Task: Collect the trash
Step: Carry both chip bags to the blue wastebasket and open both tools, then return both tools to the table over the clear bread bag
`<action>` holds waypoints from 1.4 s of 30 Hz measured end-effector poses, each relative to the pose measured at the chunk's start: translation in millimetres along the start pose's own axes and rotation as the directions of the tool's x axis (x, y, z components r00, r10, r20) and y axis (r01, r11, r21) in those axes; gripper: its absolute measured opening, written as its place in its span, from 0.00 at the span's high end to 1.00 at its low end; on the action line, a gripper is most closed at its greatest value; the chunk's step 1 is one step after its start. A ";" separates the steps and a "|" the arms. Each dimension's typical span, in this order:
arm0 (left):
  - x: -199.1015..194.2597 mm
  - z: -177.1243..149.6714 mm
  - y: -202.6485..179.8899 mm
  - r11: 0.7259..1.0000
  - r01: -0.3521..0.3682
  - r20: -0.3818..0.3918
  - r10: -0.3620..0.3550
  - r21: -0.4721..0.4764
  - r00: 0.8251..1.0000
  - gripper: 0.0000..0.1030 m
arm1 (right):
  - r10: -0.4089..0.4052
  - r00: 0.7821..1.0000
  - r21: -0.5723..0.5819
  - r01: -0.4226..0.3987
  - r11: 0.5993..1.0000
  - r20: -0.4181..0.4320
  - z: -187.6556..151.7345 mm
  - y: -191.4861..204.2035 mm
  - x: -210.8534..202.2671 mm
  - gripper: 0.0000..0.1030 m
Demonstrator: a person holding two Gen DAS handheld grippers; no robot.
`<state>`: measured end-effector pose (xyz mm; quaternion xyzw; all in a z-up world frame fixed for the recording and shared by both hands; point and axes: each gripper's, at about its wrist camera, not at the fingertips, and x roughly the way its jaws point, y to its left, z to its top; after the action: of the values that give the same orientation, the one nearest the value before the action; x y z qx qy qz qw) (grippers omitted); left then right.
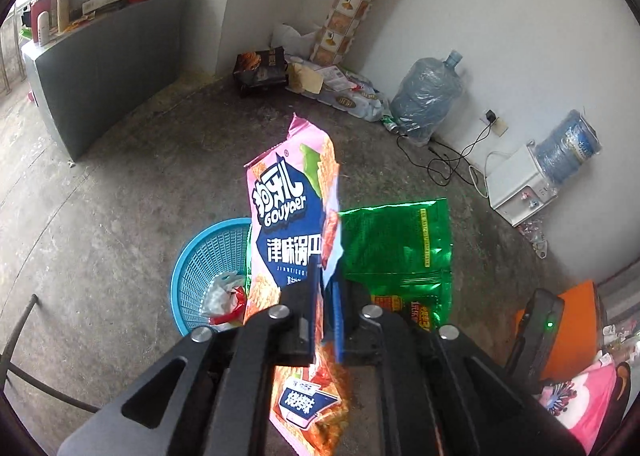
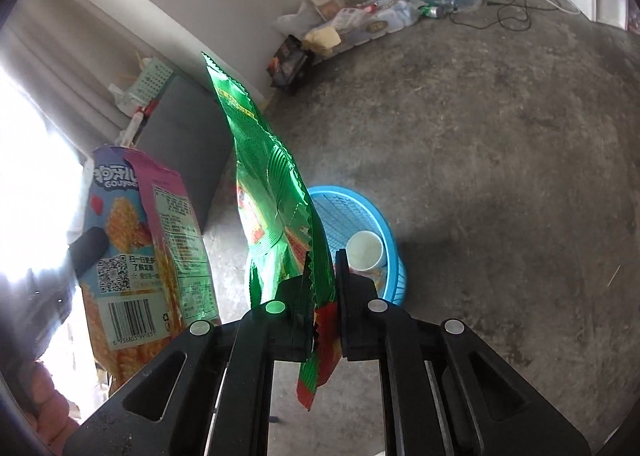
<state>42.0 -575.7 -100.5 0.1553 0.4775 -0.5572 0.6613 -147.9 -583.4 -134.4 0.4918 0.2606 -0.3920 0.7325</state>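
Pink bag: upright between the jaws of the left gripper, above the right rim of the blue basket, not inside. Green bag: upright between the jaws of the right gripper, above the basket's left rim in the right wrist view. Both pairs of jaws only slightly apart, with film in the gap; cannot tell whether the pads bite or merely flank the bags.

Probably the drop into the basket. Carry each bag over the middle of the basket, not the rim, before spreading the jaws wide. Tip the grippers further down so the long bags slide in end first. Release one at a time to stop the bags fouling each other. Aim beside the cup and the crumpled wrapper already inside. Beware light film clinging to a pad or drifting onto the floor.
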 end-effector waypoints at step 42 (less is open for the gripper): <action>-343.7 -235.8 58.3 0.911 -0.311 0.371 0.396 -0.270 0.840 0.07 | 0.277 0.929 -0.471 -0.364 0.804 -0.244 -122.8 143.3 -114.6 0.26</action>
<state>12.0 -180.2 40.1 0.0512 0.3408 -0.3944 0.8519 -92.3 -403.5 -19.2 0.3483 0.3267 -0.1377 0.8677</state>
